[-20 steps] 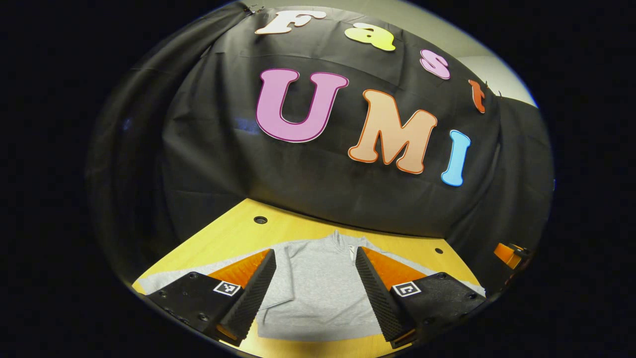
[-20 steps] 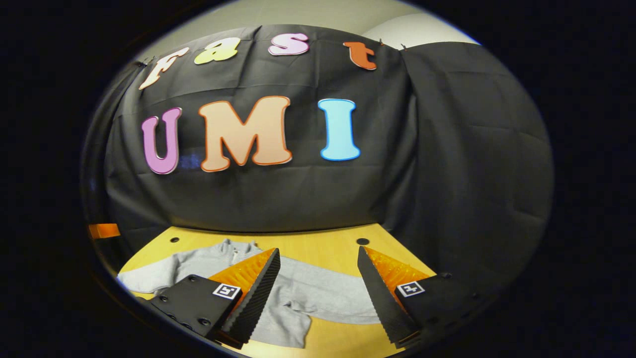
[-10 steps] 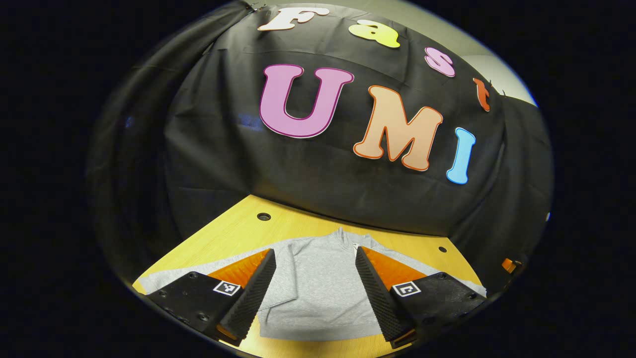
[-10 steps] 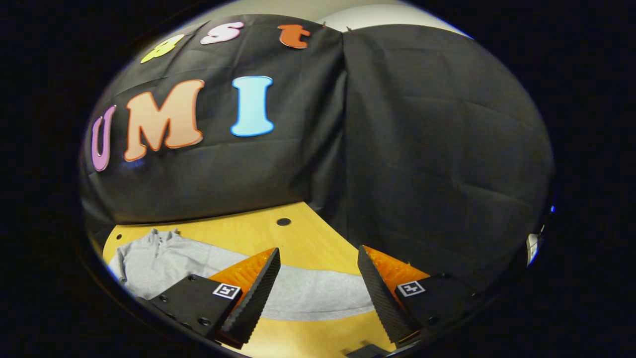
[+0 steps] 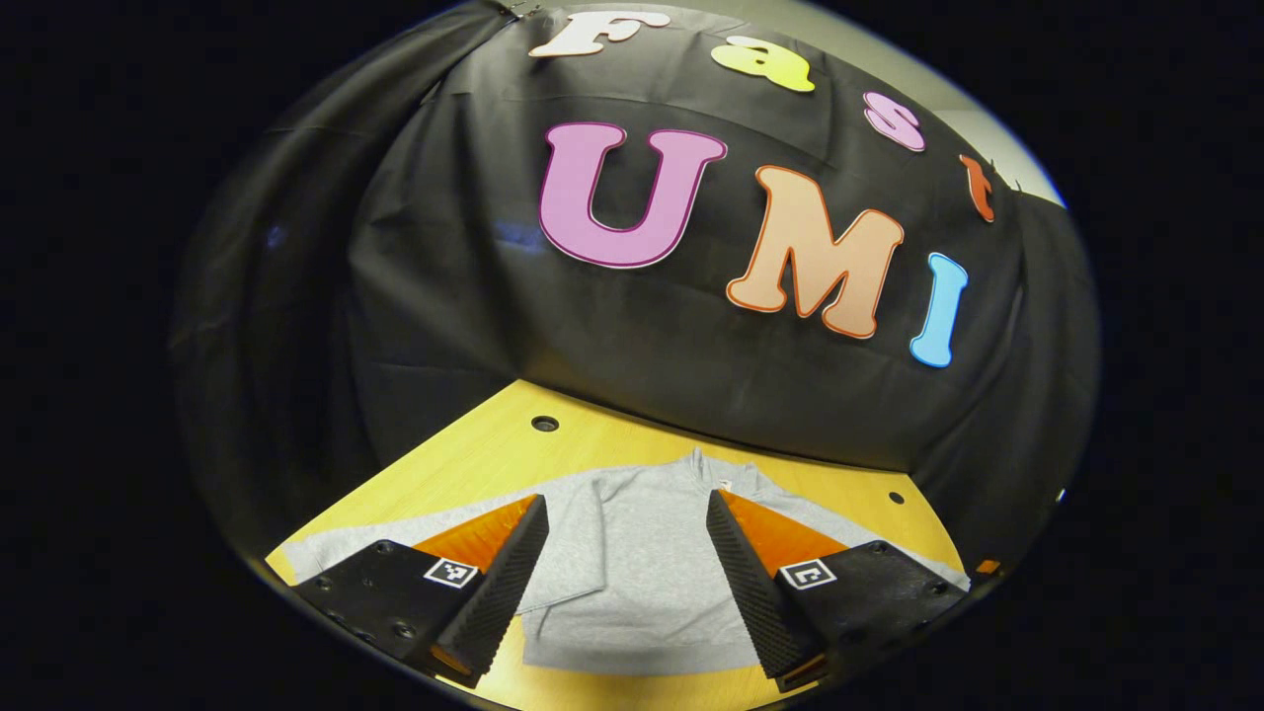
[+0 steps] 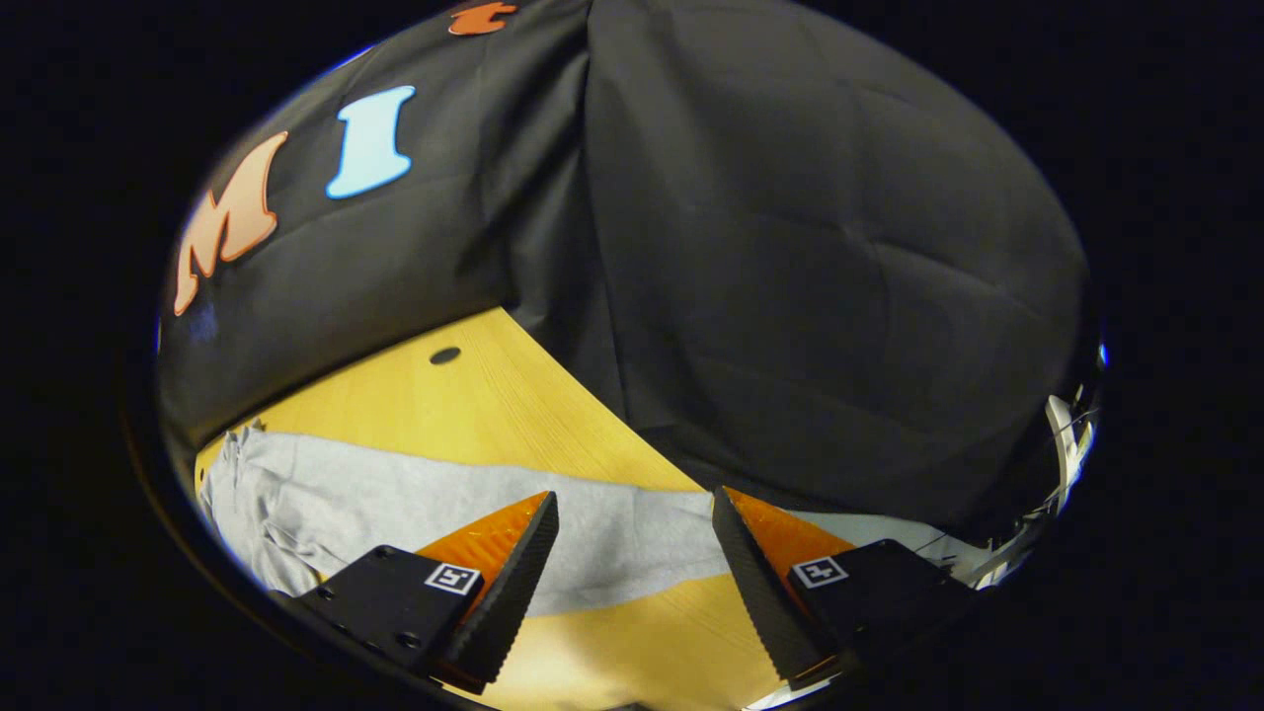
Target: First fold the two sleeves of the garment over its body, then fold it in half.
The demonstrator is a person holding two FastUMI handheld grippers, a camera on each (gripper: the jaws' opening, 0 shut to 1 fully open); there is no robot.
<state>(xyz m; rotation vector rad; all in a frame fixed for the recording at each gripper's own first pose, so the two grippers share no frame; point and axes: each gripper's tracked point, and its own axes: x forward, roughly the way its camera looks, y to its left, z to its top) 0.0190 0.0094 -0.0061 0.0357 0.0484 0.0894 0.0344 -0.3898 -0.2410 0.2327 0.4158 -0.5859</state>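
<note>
A light grey sweatshirt (image 5: 632, 563) lies flat on the yellow wooden table (image 5: 474, 464), collar toward the back wall, both sleeves spread out sideways. In the left gripper view my left gripper (image 5: 622, 592) hovers open above the body of the sweatshirt, nothing between its fingers. In the right gripper view one long grey sleeve (image 6: 612, 538) stretches across the table (image 6: 474, 395) toward the black cloth wall. My right gripper (image 6: 632, 592) is open above that sleeve, near its outer end, holding nothing.
Black cloth walls close the table on the back and both sides. Small round holes (image 5: 544, 424) (image 6: 445, 355) sit in the tabletop near the back. Bare wood lies in front of the sleeve (image 6: 642, 652).
The right gripper has swung to the right and tilted down, from over the sweatshirt's shoulder to over the sleeve's outer part. The left gripper has shifted only slightly.
</note>
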